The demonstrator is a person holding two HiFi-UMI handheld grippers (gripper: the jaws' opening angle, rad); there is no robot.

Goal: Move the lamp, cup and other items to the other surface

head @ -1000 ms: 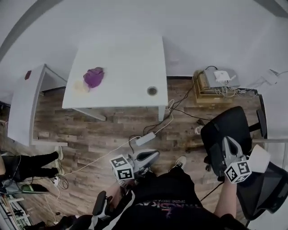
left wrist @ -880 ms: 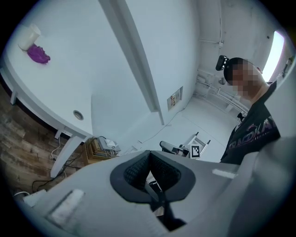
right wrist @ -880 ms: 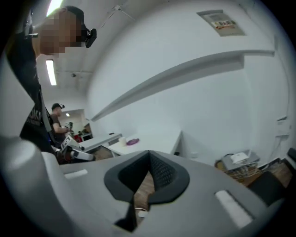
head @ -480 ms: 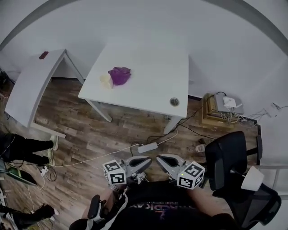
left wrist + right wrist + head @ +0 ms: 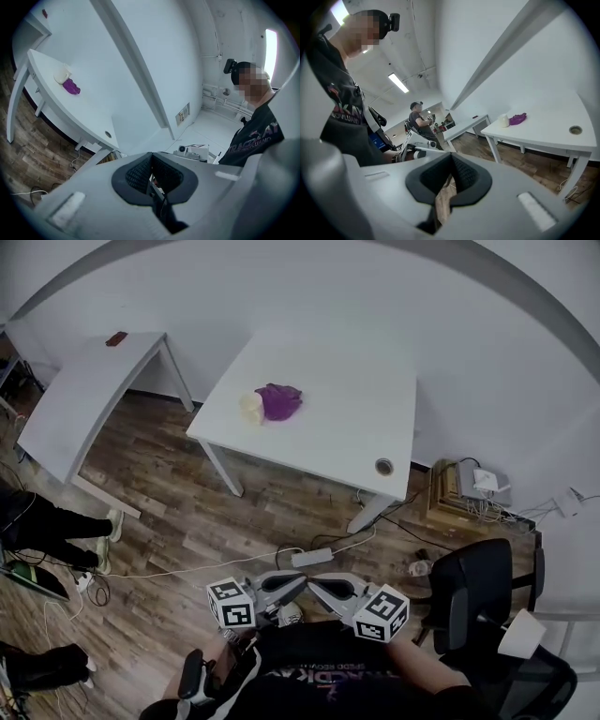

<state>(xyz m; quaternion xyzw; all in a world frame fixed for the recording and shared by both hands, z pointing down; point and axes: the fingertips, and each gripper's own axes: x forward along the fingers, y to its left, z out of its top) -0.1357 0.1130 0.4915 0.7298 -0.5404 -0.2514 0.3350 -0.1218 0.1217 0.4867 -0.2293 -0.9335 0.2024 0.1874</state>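
Note:
A purple crumpled thing [image 5: 279, 401] and a cream cup [image 5: 251, 407] lie together on the white table [image 5: 337, 427] ahead. They also show far off in the left gripper view, purple thing [image 5: 71, 86] and cup [image 5: 61, 75], and in the right gripper view, purple thing [image 5: 517, 118] and cup [image 5: 503, 120]. A white lampshade-like thing [image 5: 518, 634] sits on the black chair [image 5: 473, 582] at the lower right. My left gripper [image 5: 298, 579] and right gripper [image 5: 317, 583] hang side by side low before my body, tips nearly meeting, both shut and holding nothing.
A second white table [image 5: 75, 409] stands at the left with a small red item [image 5: 116, 337] on it. A power strip [image 5: 310, 557] and cables lie on the wood floor. A box stack with a router [image 5: 467, 488] stands at the wall. A person's legs [image 5: 56, 526] are at the left.
My right gripper has swung from beside the chair at the right to the middle, next to the left gripper. The view has turned, so the table now sits further right.

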